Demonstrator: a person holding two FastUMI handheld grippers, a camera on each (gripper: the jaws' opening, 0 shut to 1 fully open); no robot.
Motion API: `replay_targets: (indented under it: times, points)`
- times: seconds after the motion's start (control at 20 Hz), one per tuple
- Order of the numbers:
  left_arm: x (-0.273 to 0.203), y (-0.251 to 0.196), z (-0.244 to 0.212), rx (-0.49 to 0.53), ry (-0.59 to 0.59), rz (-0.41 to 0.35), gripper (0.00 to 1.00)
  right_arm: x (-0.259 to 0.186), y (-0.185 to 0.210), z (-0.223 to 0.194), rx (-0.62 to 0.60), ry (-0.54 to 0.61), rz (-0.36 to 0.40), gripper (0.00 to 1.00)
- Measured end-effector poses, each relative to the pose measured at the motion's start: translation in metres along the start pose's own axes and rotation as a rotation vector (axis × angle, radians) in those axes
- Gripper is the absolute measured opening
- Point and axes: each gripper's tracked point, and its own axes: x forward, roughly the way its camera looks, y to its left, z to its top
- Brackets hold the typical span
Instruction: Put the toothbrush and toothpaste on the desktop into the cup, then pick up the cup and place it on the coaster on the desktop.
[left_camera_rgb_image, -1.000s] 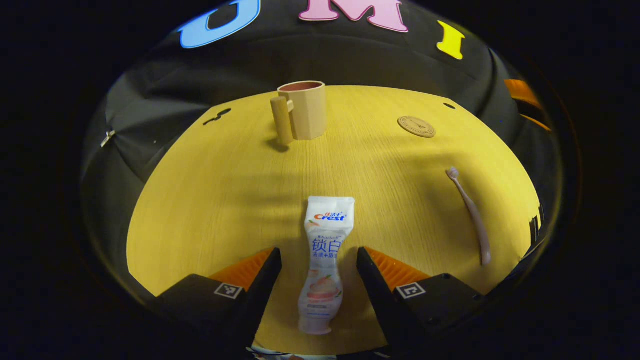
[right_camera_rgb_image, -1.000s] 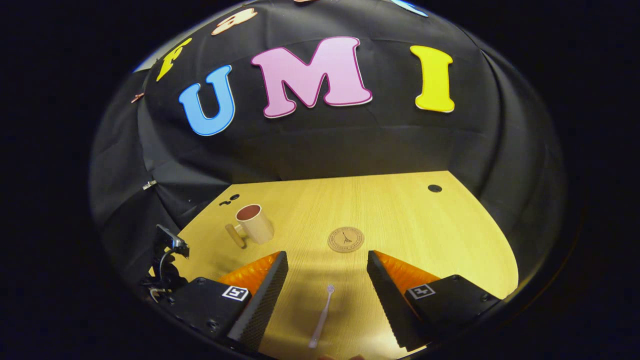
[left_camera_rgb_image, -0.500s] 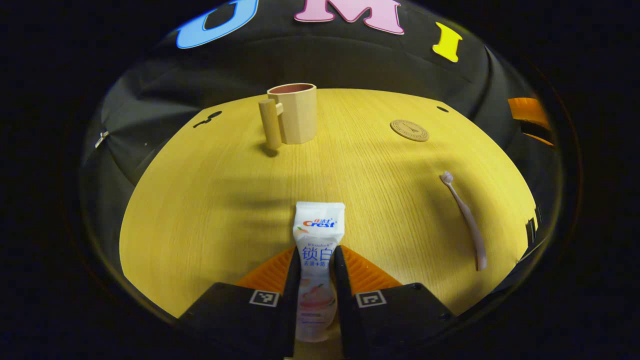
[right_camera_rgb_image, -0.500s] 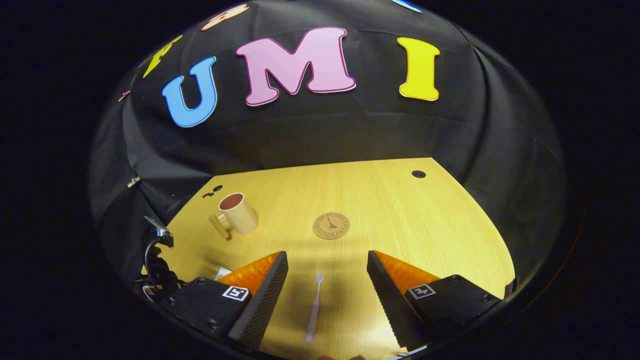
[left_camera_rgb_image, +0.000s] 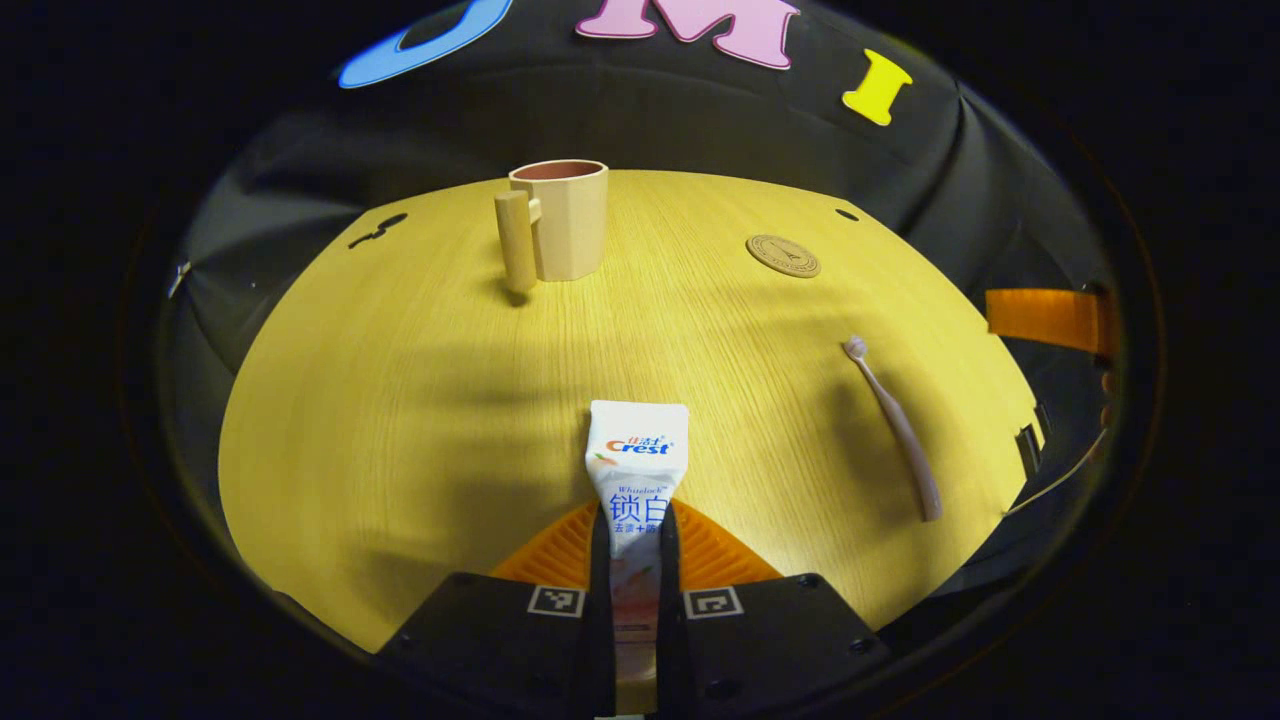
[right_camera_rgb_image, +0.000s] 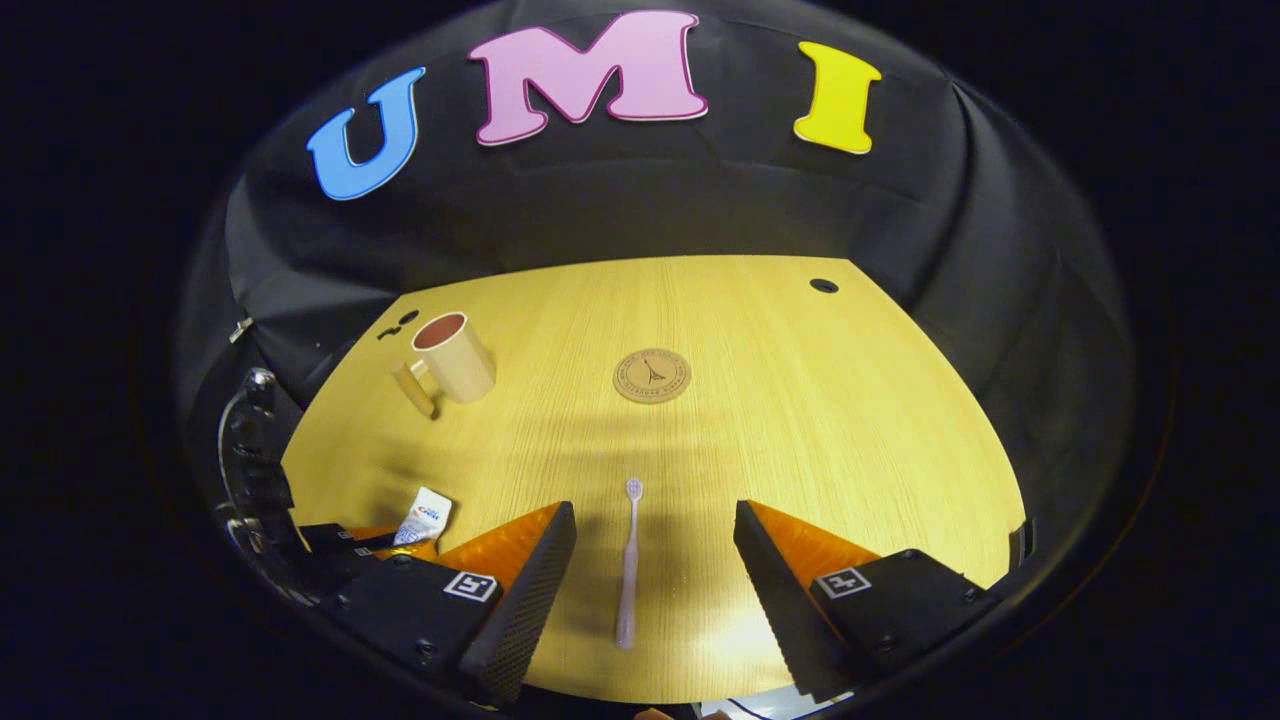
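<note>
On my left, the left gripper (left_camera_rgb_image: 634, 560) is clamped on the white printed toothpaste tube (left_camera_rgb_image: 636, 470), both fingers pinching its lower body while the crimped end juts forward over the yellow wood-grain desktop (left_camera_rgb_image: 420, 400). I can't quite tell whether the tube is clear of the surface or resting on it. To do this step well I would lift it straight, carry it toward the beige faceted cup with the peg-like handle (left_camera_rgb_image: 560, 220) standing far ahead and a little left, tip the tube upright above the rim and only then let go, keeping clear of the handle so the cup doesn't tip. The round brown coaster (left_camera_rgb_image: 783, 256) lies well to the cup's right, and the slim pink toothbrush (left_camera_rgb_image: 895, 425) lies flat further right. On my right, the right gripper (right_camera_rgb_image: 655, 570) hangs with its fingers spread wide, holding nothing, the toothbrush (right_camera_rgb_image: 629, 560) lying lengthwise between them on the desktop. The right gripper view gives me the cup's (right_camera_rgb_image: 455, 355) reddish inside from above, which the left gripper view barely offers, and it catches the tube (right_camera_rgb_image: 424, 515) in the other gripper at its lower left.
</note>
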Motion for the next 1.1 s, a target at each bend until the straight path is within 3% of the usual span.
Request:
replay_targets:
  times: [0.05,0.45,0.55,0.6,0.65,0.7,1.1]
  points:
    - [-0.010,0.001,-0.003,-0.014,-0.007,-0.012,0.22,0.003,0.002,-0.005,-0.008,0.021,-0.003,0.98]
    - [-0.077,0.014,0.033,-0.111,-0.161,-0.042,0.21,0.033,0.018,-0.046,-0.012,0.175,-0.004,0.98]
    - [-0.091,0.018,0.035,-0.123,-0.179,-0.039,0.26,0.042,0.017,-0.052,-0.020,0.198,-0.014,0.98]
    - [-0.096,0.019,0.035,-0.130,-0.182,-0.039,0.21,0.043,0.015,-0.056,-0.024,0.211,-0.022,0.98]
    - [-0.100,0.020,0.034,-0.135,-0.185,-0.039,0.26,0.045,0.014,-0.059,-0.019,0.227,-0.027,0.99]
    - [-0.103,0.021,0.033,-0.139,-0.187,-0.040,0.21,0.049,0.014,-0.063,-0.006,0.246,-0.031,0.98]
    - [-0.107,0.025,0.016,-0.113,-0.157,-0.031,0.21,0.065,0.006,-0.089,0.053,0.338,-0.061,0.98]
